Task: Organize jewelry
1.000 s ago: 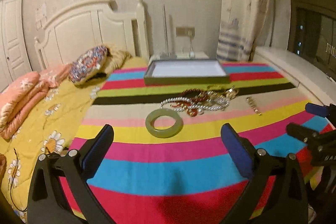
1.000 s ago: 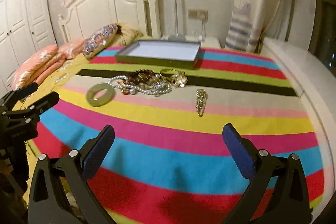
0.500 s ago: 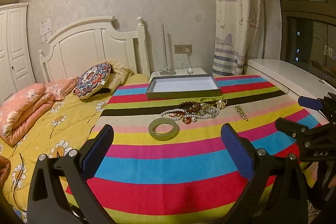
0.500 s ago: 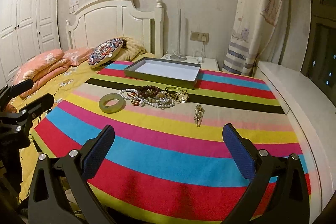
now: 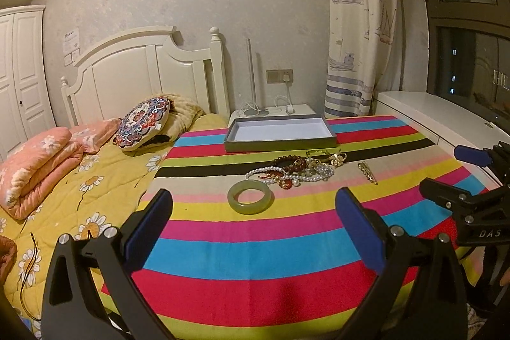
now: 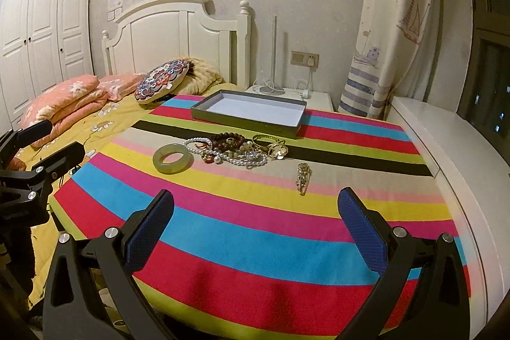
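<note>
A green jade bangle (image 5: 250,196) (image 6: 173,161) lies on the striped cloth (image 5: 255,250). Behind it sits a tangle of pearl strands, brown beads and gold pieces (image 5: 298,169) (image 6: 236,148). A gold hair clip (image 5: 367,172) (image 6: 302,177) lies apart to the right. An empty grey tray (image 5: 280,132) (image 6: 248,110) stands at the far end. My left gripper (image 5: 255,215) is open, well short of the bangle. My right gripper (image 6: 256,215) is open too, short of the clip. Each gripper shows at the edge of the other's view.
A yellow flowered quilt (image 5: 79,190), pink folded bedding (image 5: 35,161) and a round patterned cushion (image 5: 143,123) lie left of the cloth. A white bedside table (image 5: 274,110) with cables stands behind the tray. A white ledge (image 6: 446,148) runs along the right.
Both grippers have drawn back and tilted up over the last second, so the jewelry looks farther away and more of the wall shows. Both stayed open. Nothing on the cloth moved.
</note>
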### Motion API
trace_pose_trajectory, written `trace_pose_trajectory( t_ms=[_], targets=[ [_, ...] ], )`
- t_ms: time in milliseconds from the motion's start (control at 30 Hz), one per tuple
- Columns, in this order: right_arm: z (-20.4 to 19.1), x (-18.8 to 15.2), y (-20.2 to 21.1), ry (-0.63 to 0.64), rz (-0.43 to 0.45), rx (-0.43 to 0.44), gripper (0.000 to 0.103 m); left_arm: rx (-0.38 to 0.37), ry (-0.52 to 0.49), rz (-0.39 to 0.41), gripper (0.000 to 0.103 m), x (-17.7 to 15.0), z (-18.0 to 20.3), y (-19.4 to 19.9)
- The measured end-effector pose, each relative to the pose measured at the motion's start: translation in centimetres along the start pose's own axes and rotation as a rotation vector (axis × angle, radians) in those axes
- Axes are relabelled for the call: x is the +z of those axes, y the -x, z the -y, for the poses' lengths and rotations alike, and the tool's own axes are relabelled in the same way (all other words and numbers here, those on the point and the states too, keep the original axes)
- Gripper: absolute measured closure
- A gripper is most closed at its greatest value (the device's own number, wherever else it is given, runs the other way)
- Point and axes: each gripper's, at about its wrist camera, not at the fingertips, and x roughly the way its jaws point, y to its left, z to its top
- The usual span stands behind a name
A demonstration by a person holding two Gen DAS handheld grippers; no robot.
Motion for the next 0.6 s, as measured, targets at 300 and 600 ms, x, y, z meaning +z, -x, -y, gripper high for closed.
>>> trace_pose_trajectory(
  t_ms=[300, 600],
  targets=[
    [-0.23, -0.19, -0.07, -0.003, -0.002, -0.001, 0.004, 0.001, 0.004, 0.0, 0.002, -0.02, -0.13, 0.01],
    [-0.22, -0.19, -0.09, -0.002, -0.003, -0.003, 0.004, 0.004, 0.005, 0.001, 0.002, -0.11, -0.08, -0.04]
  ],
)
